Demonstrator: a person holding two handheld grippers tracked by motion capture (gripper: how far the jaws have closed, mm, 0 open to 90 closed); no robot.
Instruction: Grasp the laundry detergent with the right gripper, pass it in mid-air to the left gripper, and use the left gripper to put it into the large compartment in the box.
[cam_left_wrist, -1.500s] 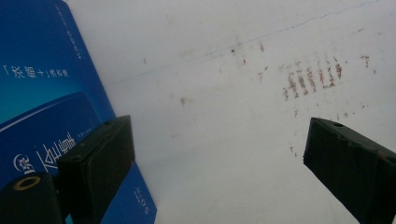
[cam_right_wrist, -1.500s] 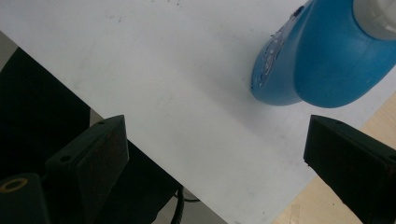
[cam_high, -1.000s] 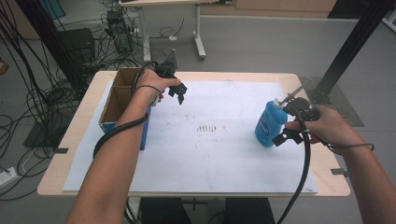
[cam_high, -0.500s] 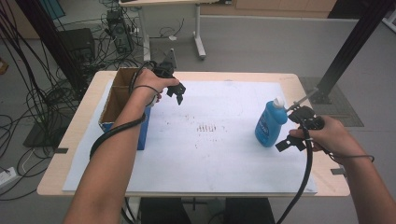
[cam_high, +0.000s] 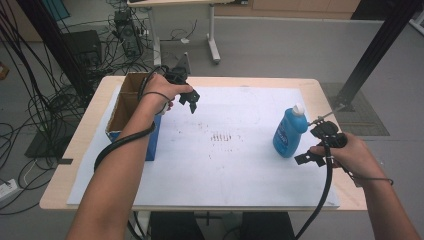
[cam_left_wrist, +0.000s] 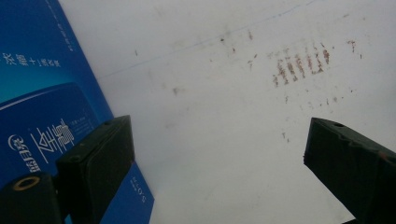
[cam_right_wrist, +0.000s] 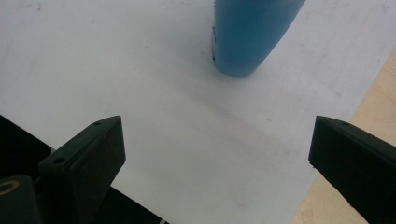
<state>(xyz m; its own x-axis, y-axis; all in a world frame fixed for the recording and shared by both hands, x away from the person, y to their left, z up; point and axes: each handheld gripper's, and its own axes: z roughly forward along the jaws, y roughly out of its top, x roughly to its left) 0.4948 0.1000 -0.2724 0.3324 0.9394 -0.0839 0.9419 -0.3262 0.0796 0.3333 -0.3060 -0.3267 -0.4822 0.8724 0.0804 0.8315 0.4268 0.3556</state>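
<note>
- The blue bottle (cam_high: 288, 134), right of centre in the high view, is showing smooth, slightly glossy plastic.
- The white sheet (cam_high: 230, 155) is looking like matt paper, stained mid-frame.
- The table (cam_high: 310, 86) edge is showing pale wood.
- The box (cam_high: 131, 107), upper left, is looking like raw brown cardboard inside, glossy blue print outside.

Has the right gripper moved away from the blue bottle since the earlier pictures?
Yes. In the high view the right gripper has drawn back toward the near table edge, away from the standing blue bottle; its jaws have just been opening, nothing between them.

A lab or test room — tangled black cables (cam_high: 45, 95) on a grey floor (cam_high: 280, 45), dark rig posts (cam_high: 372, 50), and a paper-covered worktop (cam_high: 310, 87) — no homely furnishings.
</note>
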